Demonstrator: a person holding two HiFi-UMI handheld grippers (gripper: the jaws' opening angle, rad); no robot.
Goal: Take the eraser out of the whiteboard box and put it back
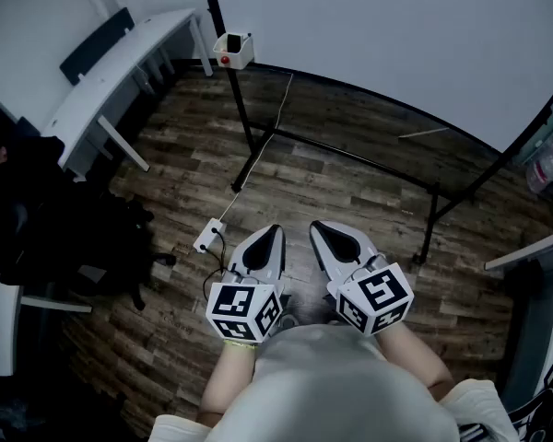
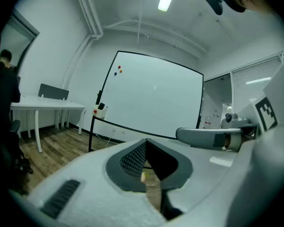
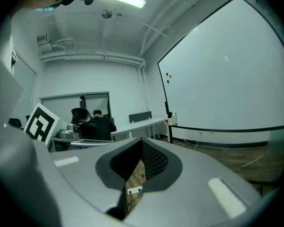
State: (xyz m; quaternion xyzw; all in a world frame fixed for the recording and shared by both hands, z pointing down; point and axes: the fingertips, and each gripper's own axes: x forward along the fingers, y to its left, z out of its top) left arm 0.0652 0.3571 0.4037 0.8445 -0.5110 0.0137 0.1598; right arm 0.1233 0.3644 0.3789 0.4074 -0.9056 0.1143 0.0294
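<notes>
1. The whiteboard (image 1: pixel 378 35) is the biggest thing. It stands on the wood floor (image 1: pixel 332 191) from 12 to 2 o'clock in the head view.
2. The left tongs (image 1: pixel 273 236) and the right tongs (image 1: pixel 321 231) sit side by side at 6 o'clock, close to the person. Both are closed tight and hold nothing. They are well apart from the board.
3. The whiteboard box (image 1: pixel 235 53) is small and white with a red dot. It hangs by the board's left edge, at 11 o'clock from the tongs.
4. The eraser (image 1: pixel 232 41) looks like the dark thing poking up out of that box. It is too small to see well.
5. I think the eraser is light and will not break. It likely has a hard back and a soft wiping side.
6. The best place to pinch is probably the top part that sticks out. A straight lift should keep it from catching on the box wall.
</notes>
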